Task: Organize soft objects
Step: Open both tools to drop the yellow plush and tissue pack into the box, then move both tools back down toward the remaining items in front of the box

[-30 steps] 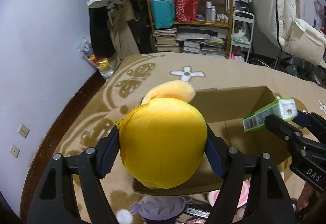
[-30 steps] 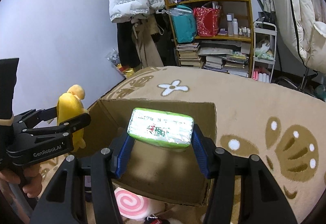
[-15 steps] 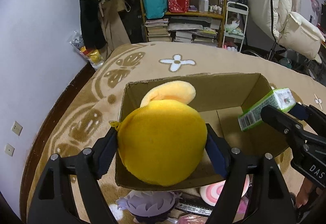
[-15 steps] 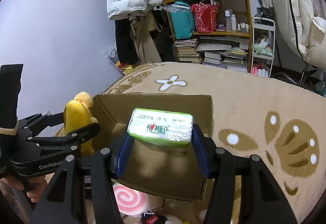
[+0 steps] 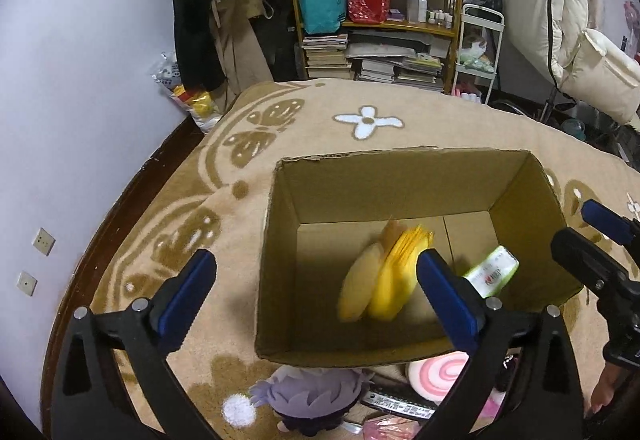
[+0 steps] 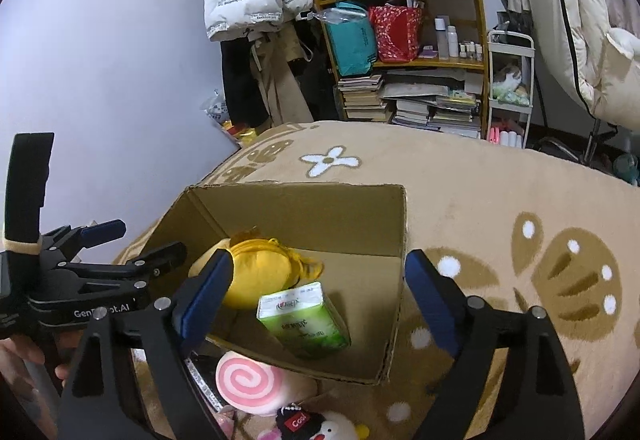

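Yellow plush toy [image 5: 386,278] lies inside the open brown cardboard box [image 5: 280,252], resting on the box floor toward its left half; in the left wrist view it appears motion-blurred. Green plastic-wrapped tissue pack [image 6: 304,320] sits in the same box just beside the plush, to its right, tilted on one corner.

Left gripper [image 5: 316,292] is held above the near-left part of the box with its blue-padded fingers [image 5: 184,296] spread wide and nothing between them. Right gripper [image 6: 316,296] is positioned over the near wall of the box, likewise spread apart and holding nothing.

The box stands on a beige patterned blanket [image 6: 500,208] with brown shapes and a white flower motif. Against the near wall of the box, outside it, lie a pink-and-white swirl cushion [image 6: 248,384] and a purple-haired plush doll [image 5: 312,400].

Beyond the blanket stands a wooden bookshelf [image 5: 376,0] loaded with books and bags.
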